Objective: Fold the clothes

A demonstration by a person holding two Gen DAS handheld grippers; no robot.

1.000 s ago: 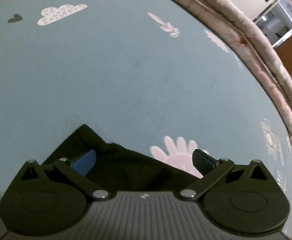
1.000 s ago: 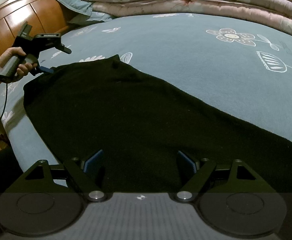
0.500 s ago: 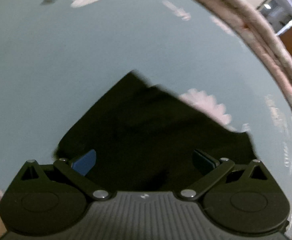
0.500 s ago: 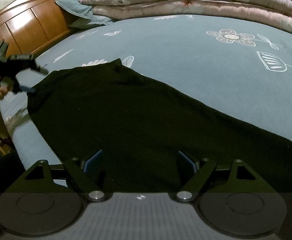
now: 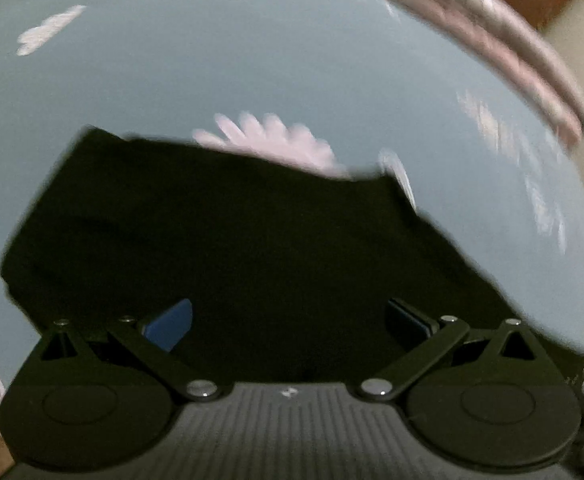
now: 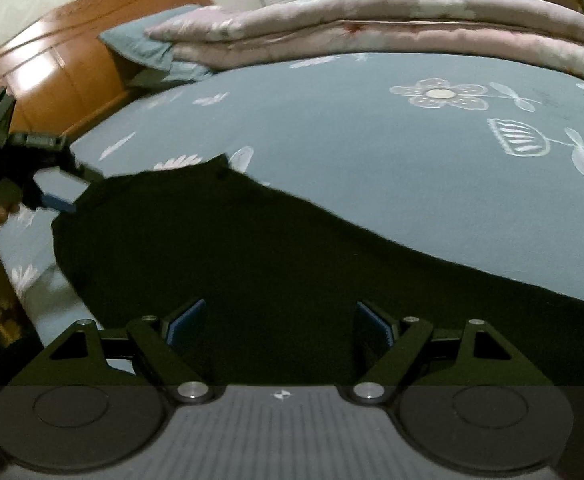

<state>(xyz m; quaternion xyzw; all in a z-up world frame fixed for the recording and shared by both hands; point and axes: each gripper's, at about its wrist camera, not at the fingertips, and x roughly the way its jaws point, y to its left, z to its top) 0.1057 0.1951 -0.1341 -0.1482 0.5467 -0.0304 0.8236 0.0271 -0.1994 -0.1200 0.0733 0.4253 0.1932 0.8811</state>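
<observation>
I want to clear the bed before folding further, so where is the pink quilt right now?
In the right wrist view, the folded pink quilt lies along the bed's far edge, beside the blue pillow, well beyond the black garment.

You have one black garment [image 6: 252,248] spread flat across the lower half of the right wrist frame, running from the left edge down past the lower right. Its upper edge slopes from a small peak at centre-left. In the left wrist frame the same black cloth [image 5: 232,240] fills the lower middle, its far edge blurred.
</observation>
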